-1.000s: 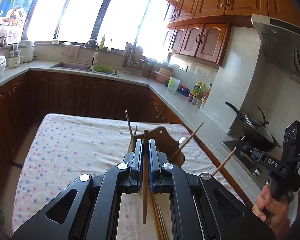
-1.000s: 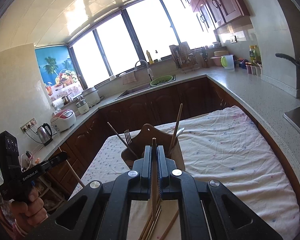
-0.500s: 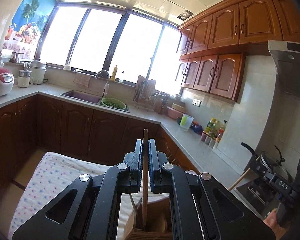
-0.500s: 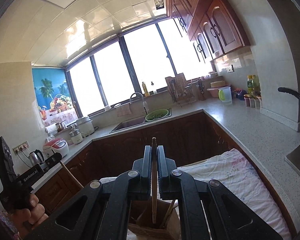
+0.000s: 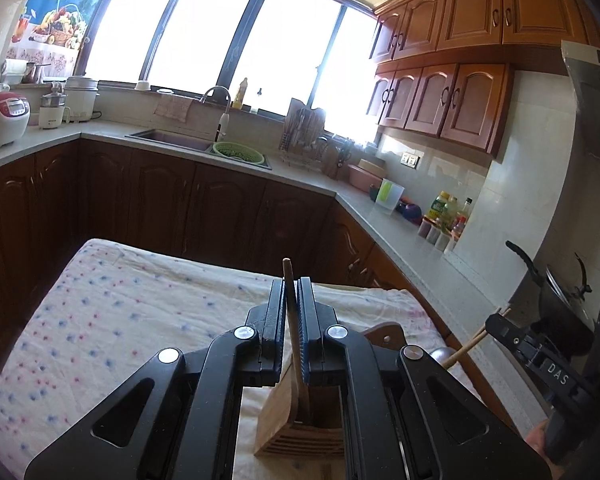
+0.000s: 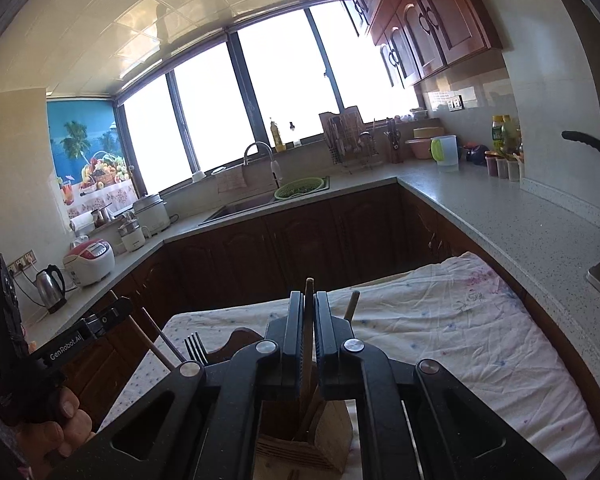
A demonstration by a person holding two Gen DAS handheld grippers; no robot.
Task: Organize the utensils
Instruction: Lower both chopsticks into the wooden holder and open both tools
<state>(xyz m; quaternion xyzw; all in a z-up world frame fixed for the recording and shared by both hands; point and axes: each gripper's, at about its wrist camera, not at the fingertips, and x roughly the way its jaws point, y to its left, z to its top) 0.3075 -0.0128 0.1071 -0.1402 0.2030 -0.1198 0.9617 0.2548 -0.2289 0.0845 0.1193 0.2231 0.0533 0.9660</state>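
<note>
**Chopsticks held over the wooden holder**

Chopsticks are in both grippers, one each, right above the wooden utensil holder (image 5: 300,432), which stands on the cloth-covered table (image 5: 112,312). The left gripper (image 5: 291,292) is clamped on a brown chopstick (image 5: 290,292); the stick runs steeply down between the jaws, its lower end inside the holder's open top and its upper tip poking out above the fingers. The right gripper (image 6: 309,304) pinches a second chopstick (image 6: 309,300) in the same way, its lower part also reaching down into the holder.

Seen from the right wrist, the holder already has things in it: a fork (image 6: 195,347) with its tines up on the holder's left side, a thin dark stick (image 6: 162,338) leaning out to the left, and another wooden stick (image 6: 352,304) rising just right of the jaws. Left of the holder in that view a hand (image 6: 60,428) grips the handle of the left tool.

From the left wrist, the right tool shows to the holder's right, its light stick slanting toward the holder.

Beyond the holder the table's spotted cloth stretches away. Farther off, past the table, dark wooden cabinets carry a pale countertop (image 6: 500,216) with a sink (image 5: 168,140), a green colander (image 5: 238,152), a rice cooker (image 5: 2,120) and bottles, under bright windows.
</note>
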